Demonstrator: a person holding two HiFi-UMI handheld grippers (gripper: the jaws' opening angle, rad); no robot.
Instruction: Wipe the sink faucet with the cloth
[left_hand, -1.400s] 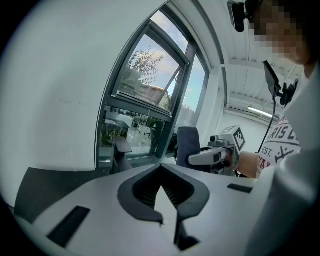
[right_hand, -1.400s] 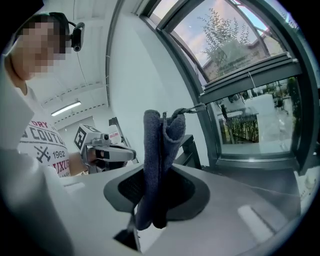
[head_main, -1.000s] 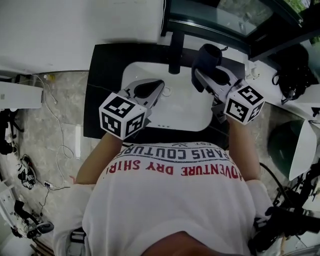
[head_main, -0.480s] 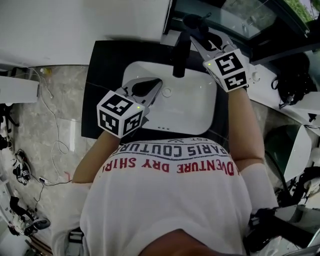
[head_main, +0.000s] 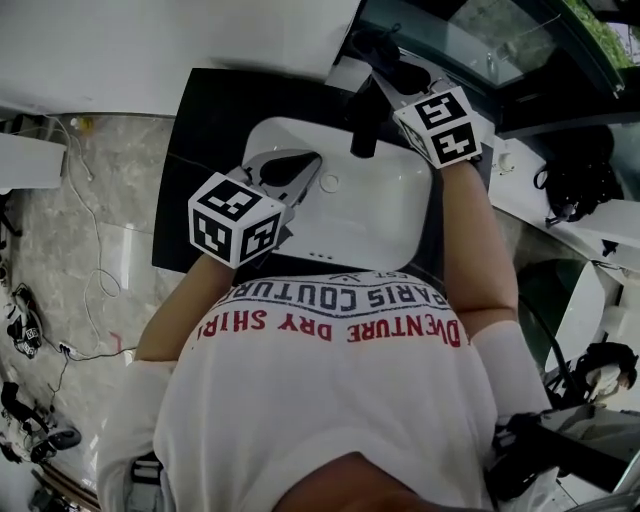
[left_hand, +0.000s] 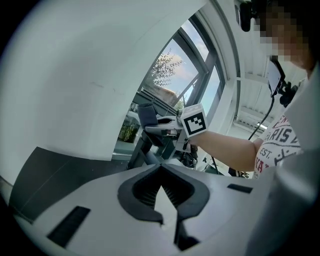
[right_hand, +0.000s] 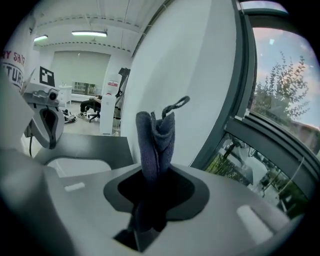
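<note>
A black faucet (head_main: 364, 122) stands at the back edge of the white sink (head_main: 385, 215). My right gripper (head_main: 385, 65) reaches past the faucet's top, shut on a dark blue-grey cloth (head_main: 372, 42). In the right gripper view the cloth (right_hand: 156, 137) stands folded upright out of the shut right gripper (right_hand: 151, 177), in front of a white wall. The left gripper view shows that cloth (left_hand: 146, 114) just above the faucet (left_hand: 143, 146); whether they touch I cannot tell. My left gripper (head_main: 312, 163) hovers over the sink's left side, shut and holding nothing, as its own view of the left gripper (left_hand: 161, 169) confirms.
A black countertop (head_main: 205, 150) surrounds the sink. A white wall (head_main: 170, 35) rises behind on the left and a dark-framed window (head_main: 470, 45) behind on the right. Cables (head_main: 95, 230) lie on the marble floor at left. Dark gear (head_main: 575, 170) sits on the right.
My right gripper has carried the cloth from above the sink's right edge up and left to the faucet's top. The left gripper has stayed nearly where it was.
</note>
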